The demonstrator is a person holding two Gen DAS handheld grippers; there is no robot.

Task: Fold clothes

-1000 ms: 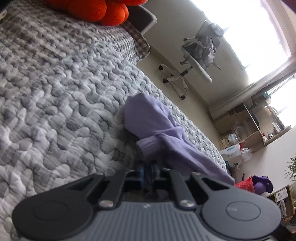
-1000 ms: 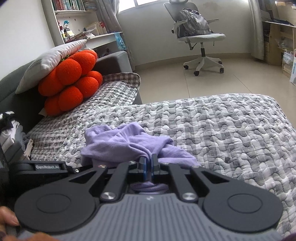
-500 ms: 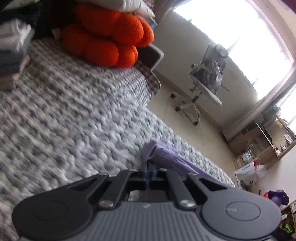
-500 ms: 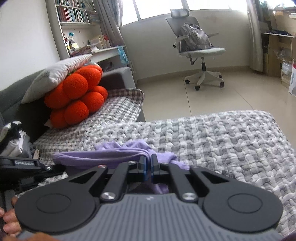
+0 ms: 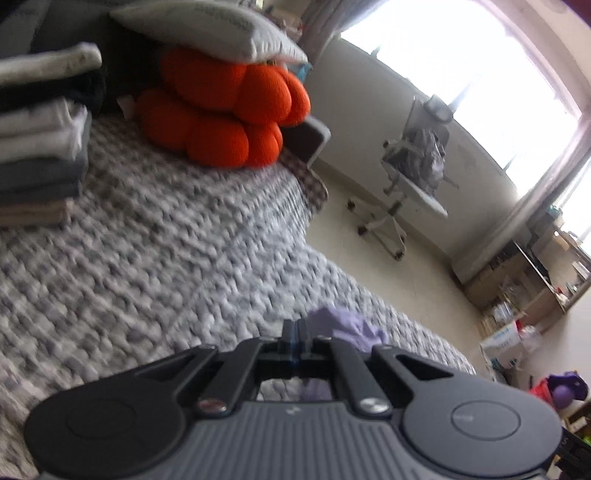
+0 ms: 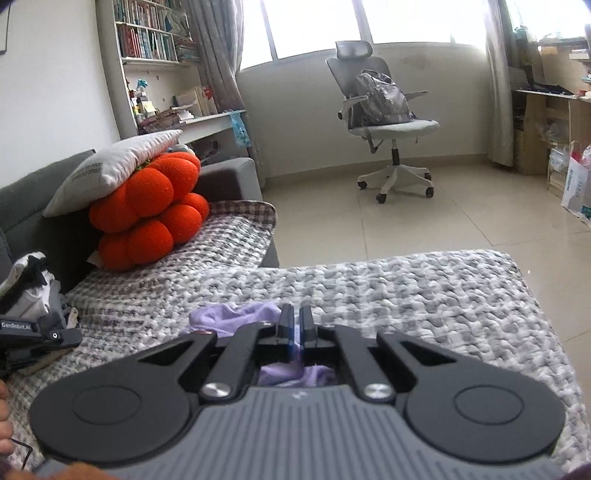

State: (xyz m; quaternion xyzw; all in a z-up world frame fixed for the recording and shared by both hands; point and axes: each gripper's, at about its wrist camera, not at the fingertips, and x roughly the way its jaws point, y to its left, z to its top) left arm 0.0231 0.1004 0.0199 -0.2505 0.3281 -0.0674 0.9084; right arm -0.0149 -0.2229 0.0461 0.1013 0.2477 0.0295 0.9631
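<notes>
A lilac garment hangs bunched over the grey quilted bed cover. In the left wrist view my left gripper is shut on an edge of it, and the cloth trails off to the right and below the jaws. My right gripper is shut on another part of the lilac garment, with more of the fabric showing under its jaws. The black body of the left gripper pokes in at the left edge of the right wrist view, and a hand shows below it.
A stack of folded clothes sits at the bed's left, beside an orange pumpkin cushion with a white pillow on top. Beyond the bed lie tiled floor, an office chair with a bag, and bookshelves.
Both grippers have risen with the lilac garment, lifting it off the cover. The left view has swung up toward the cushion and the folded stack, and less of the garment shows in both views.
</notes>
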